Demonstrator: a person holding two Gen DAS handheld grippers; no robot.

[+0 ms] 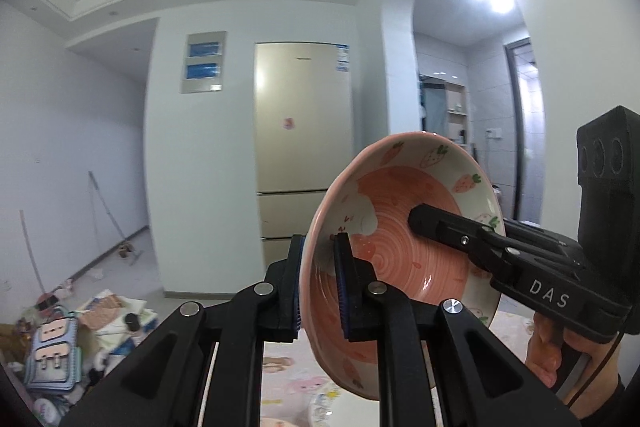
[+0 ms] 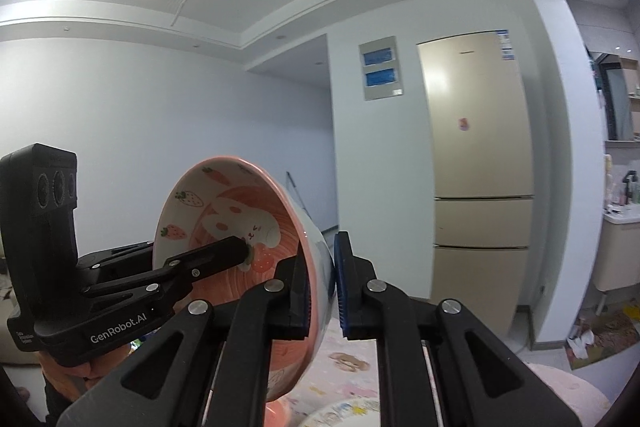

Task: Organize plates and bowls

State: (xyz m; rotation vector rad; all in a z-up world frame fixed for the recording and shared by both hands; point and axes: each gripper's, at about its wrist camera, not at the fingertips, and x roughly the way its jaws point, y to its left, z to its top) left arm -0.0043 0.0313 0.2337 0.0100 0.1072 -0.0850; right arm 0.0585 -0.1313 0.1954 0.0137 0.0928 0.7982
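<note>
A pink bowl (image 1: 404,227) with strawberry and rabbit pictures is held up in the air, tilted on its edge. My left gripper (image 1: 320,291) is shut on its left rim, one finger inside and one outside. My right gripper (image 2: 322,287) is shut on the opposite rim of the same bowl (image 2: 236,211). In the left wrist view the right gripper (image 1: 416,219) reaches in from the right, with a finger inside the bowl. In the right wrist view the left gripper (image 2: 244,251) reaches in from the left.
A table with a pink cartoon cloth (image 1: 288,379) lies below, with the rim of another dish (image 2: 348,411) on it. A gold fridge (image 1: 300,147) stands behind. Clutter and a blue backpack (image 1: 52,355) lie on the floor at left.
</note>
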